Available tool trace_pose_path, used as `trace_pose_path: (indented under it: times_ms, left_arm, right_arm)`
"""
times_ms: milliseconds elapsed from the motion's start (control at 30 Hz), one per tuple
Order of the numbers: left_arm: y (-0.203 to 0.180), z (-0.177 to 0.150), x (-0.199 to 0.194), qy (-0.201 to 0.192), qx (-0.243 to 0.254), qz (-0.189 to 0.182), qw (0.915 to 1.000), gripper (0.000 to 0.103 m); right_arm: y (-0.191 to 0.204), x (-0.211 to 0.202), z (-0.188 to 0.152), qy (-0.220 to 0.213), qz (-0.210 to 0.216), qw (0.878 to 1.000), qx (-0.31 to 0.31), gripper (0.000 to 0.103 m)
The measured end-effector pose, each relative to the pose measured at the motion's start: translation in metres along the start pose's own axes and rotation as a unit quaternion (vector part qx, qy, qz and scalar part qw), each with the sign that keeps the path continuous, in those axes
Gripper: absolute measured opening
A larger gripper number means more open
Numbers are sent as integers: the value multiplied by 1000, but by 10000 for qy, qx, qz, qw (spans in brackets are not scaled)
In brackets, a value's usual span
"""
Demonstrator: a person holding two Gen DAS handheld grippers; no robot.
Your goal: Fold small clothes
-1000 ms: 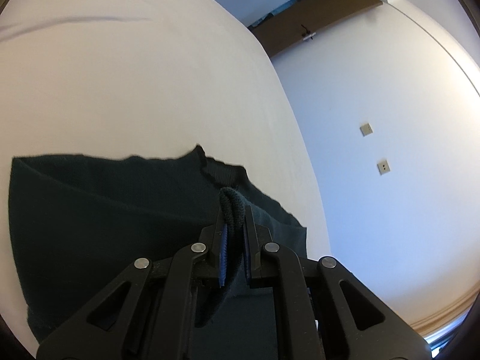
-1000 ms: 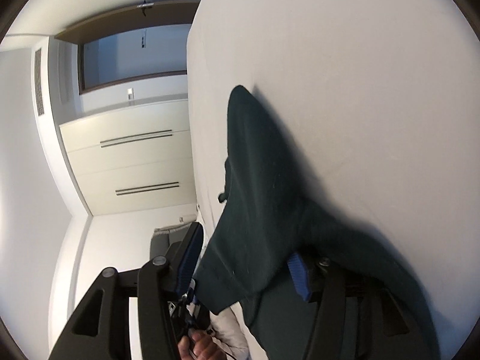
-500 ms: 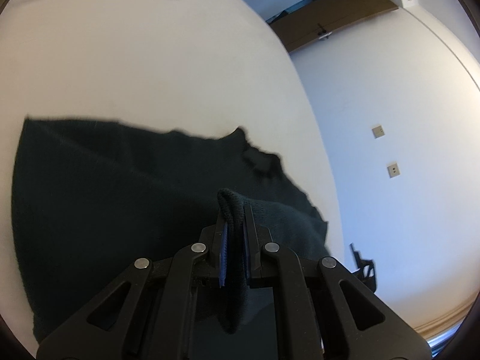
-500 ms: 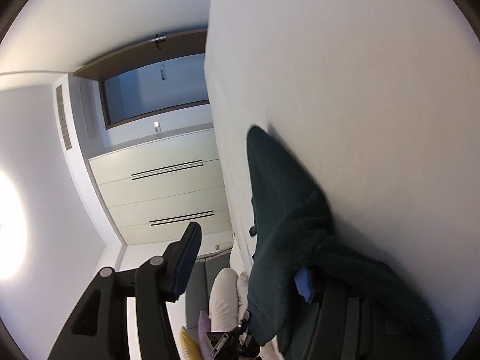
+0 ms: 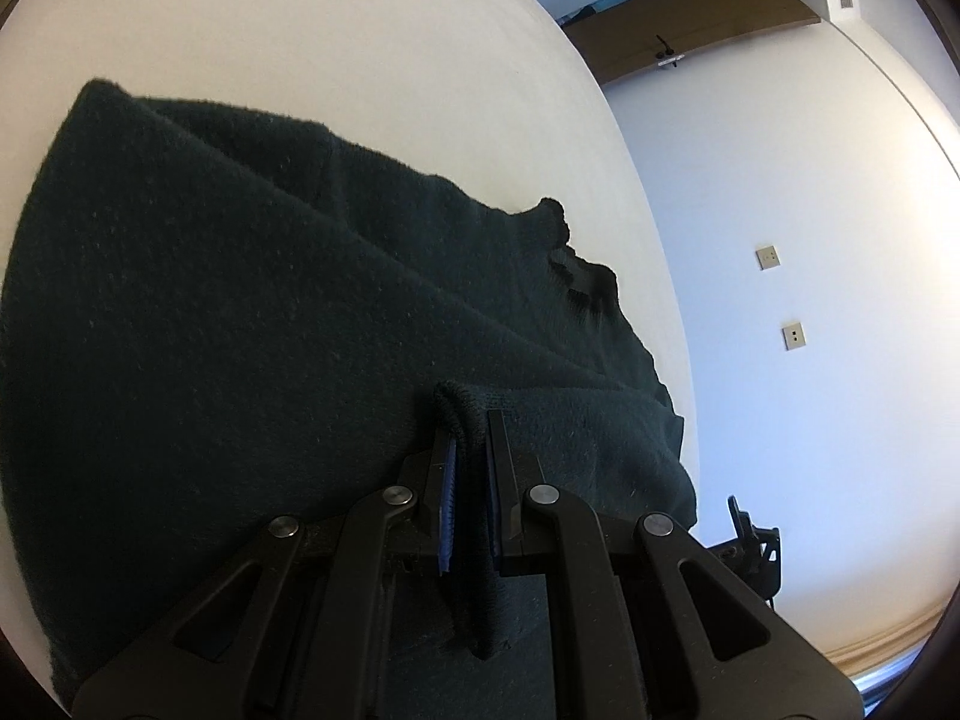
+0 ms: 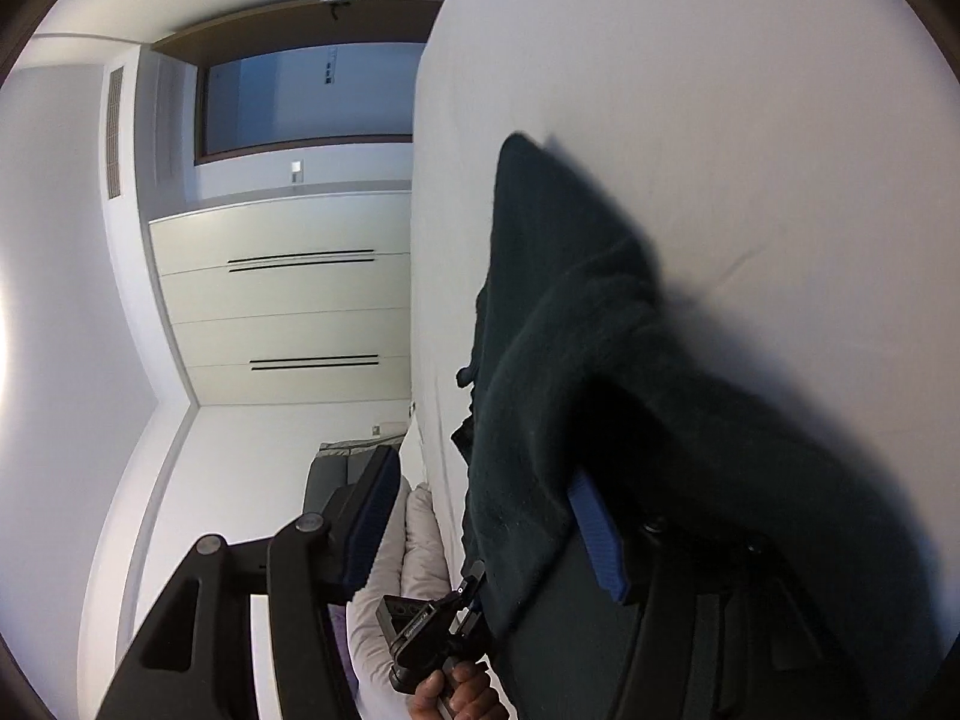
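Note:
A dark green knit garment (image 5: 240, 312) lies on the white bed (image 5: 300, 30). My left gripper (image 5: 470, 450) is shut on a rolled edge of the garment at its near side. In the right wrist view the garment (image 6: 570, 360) drapes over my right gripper (image 6: 480, 498), whose jaws stand wide apart. The cloth hangs over the right finger (image 6: 594, 534); the left finger (image 6: 372, 510) is bare. The other gripper's handle and a hand (image 6: 444, 642) show below.
The bed's edge (image 5: 654, 240) runs along a white wall with two wall plates (image 5: 768, 257). White wardrobe doors (image 6: 288, 312) and a brown-framed doorway (image 6: 300, 96) lie beyond the bed. Pillows (image 6: 414, 540) and a grey seat are beside the bed.
The left gripper has carried its held edge forward over the garment, which now fills more of that view with a fold. The right gripper stays open under draped cloth and has tilted.

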State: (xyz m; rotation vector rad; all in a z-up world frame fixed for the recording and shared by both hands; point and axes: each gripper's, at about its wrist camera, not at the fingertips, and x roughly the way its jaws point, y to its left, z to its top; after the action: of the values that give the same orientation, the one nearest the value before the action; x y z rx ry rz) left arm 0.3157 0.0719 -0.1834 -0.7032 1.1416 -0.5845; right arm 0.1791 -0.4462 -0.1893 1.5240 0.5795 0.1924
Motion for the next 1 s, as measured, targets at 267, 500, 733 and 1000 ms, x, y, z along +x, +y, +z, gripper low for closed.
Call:
trace_pose_path:
  times_ms: [267,500,733,1000]
  left_arm:
    - [-20,22,0,-102,200,82,9997,7]
    - [-13,25,-3,-148,130,136,9997,7]
    - [2,21,-3,-137,14,119,9998,8]
    - [-18,10,-27,-210,251,625,9975,23]
  right_arm:
    - [57,-33,-6,773,-928,9857,-1176,66]
    - [71,-18,28,549,-1171,9784,-1611,66]
    - [43,35,54,771,-1598,9720,-1541,64]
    - [32,27,94,321,-1776,9730,-1438,45]
